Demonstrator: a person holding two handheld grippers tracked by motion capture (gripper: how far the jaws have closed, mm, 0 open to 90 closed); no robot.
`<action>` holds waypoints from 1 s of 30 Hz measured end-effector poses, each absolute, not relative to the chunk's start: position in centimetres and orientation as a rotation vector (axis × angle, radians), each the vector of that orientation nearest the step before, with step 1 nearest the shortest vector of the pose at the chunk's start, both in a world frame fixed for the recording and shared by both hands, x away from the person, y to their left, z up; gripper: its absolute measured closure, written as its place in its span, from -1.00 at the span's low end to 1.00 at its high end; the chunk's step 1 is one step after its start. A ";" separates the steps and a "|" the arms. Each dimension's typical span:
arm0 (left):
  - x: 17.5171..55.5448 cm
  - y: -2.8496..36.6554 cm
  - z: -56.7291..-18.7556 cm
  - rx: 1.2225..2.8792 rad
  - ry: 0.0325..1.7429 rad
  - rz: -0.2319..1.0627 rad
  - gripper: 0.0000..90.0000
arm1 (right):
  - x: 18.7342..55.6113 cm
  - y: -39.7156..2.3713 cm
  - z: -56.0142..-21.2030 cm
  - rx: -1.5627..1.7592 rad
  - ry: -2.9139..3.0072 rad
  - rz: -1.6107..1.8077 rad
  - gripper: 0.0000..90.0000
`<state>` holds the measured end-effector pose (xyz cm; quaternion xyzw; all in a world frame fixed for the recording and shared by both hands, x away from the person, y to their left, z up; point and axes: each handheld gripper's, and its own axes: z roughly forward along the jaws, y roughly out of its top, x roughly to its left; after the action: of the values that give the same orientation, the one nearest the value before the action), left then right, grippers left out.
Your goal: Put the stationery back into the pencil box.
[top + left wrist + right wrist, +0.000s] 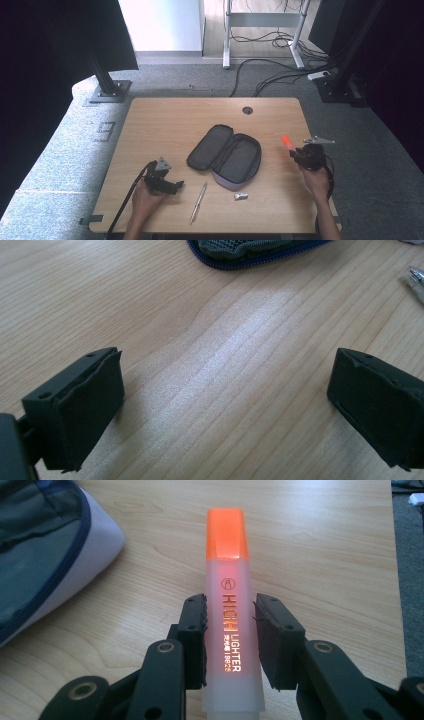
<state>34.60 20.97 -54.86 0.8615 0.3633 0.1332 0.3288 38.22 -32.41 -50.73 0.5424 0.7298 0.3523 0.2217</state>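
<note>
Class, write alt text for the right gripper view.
Two black jaws of the right gripper clamp an orange-capped highlighter, cap pointing away, over a wooden table. An open grey pencil case lies at the left.

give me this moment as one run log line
right claw: shut on highlighter, lifted off table | left claw: open, nothing between | pencil case: unzipped, mid-table | pen: lying in front of case

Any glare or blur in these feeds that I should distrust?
High view: the floor beyond the table is blown out white. Left gripper view: a bright sheen on the wood, pen soft. Right gripper view: the highlighter glows backlit, lettering sharp.
</note>
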 end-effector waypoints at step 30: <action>34.6 20.9 -54.9 2.250 0.955 0.351 -0.95 | 38.1 -29.2 -47.3 1.353 2.095 1.018 0.45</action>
<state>34.59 20.93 -54.86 0.8601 0.3653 0.1340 0.3299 38.09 -29.21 -47.29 0.4898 0.7584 0.3685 0.2219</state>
